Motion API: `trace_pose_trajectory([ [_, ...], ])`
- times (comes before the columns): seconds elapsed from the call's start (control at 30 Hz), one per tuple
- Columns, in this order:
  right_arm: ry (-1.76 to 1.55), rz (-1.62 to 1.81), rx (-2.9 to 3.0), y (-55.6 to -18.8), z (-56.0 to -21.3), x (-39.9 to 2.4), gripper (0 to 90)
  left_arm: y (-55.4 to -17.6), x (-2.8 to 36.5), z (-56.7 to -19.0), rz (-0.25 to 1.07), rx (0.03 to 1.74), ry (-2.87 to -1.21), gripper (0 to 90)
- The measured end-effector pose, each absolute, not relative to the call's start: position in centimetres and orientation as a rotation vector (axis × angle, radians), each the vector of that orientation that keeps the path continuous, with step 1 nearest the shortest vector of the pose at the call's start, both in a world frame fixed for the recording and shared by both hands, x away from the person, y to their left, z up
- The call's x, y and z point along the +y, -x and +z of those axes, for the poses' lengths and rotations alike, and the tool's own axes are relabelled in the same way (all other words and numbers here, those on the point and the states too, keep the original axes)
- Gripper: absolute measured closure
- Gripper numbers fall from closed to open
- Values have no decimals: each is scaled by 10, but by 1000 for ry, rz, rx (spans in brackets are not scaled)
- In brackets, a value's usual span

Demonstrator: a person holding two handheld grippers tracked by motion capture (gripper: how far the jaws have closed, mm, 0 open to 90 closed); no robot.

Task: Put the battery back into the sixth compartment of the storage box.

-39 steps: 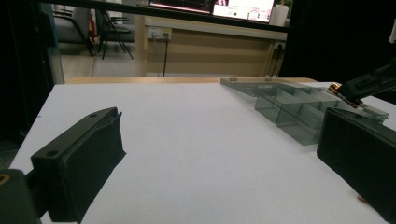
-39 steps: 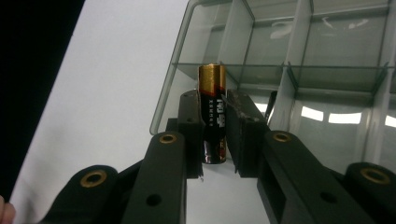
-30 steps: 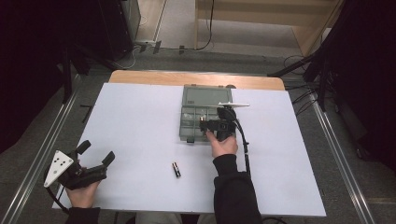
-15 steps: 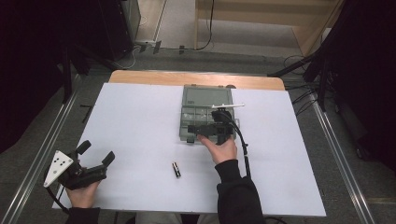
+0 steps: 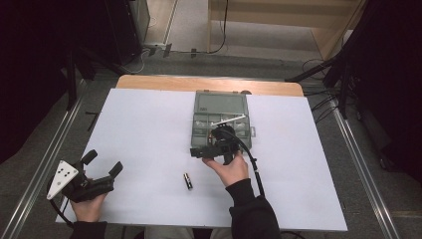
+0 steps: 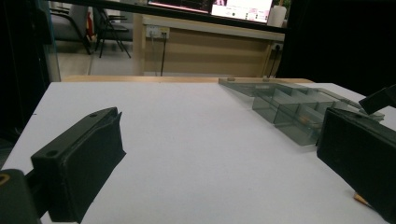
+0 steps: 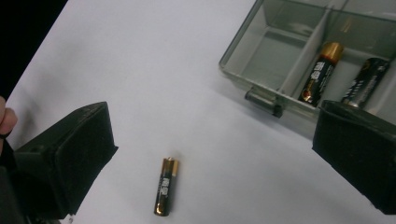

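While gaping wide and empty, the right gripper is hovering just above the battery, whose long axis is lying crosswise between its jaws.

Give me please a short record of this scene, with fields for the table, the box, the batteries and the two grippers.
table: white top
box: clear compartment box, lid open
batteries in box: two, in neighbouring compartments
loose battery: one on the table, in front of the box
right gripper: at the box's near edge, jaws open, nothing between them
left gripper: near the table's left front corner, jaws open, empty
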State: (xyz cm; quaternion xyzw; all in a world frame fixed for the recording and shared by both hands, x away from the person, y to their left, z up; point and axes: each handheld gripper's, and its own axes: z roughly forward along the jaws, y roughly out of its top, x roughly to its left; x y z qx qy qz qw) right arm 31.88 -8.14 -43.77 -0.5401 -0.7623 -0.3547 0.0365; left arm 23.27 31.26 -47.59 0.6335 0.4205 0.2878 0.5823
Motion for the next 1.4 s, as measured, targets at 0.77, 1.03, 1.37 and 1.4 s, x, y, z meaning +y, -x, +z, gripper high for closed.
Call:
trace_pose_trajectory([
  [0.77,1488,-734,-2566,-298,-458,-33,1,-233,313,-476,674,981,-1480,3],
  [1.03,1446,-625,-2610,-294,-466,-22,22,-233,313,-476,673,982,-1479,3],
  [1.37,1413,-559,-2657,-289,-474,-11,152,-233,313,-476,670,984,-1479,3],
  [1.4,1413,-559,-2657,-289,-474,-11,152,-233,313,-476,670,984,-1479,3],
])
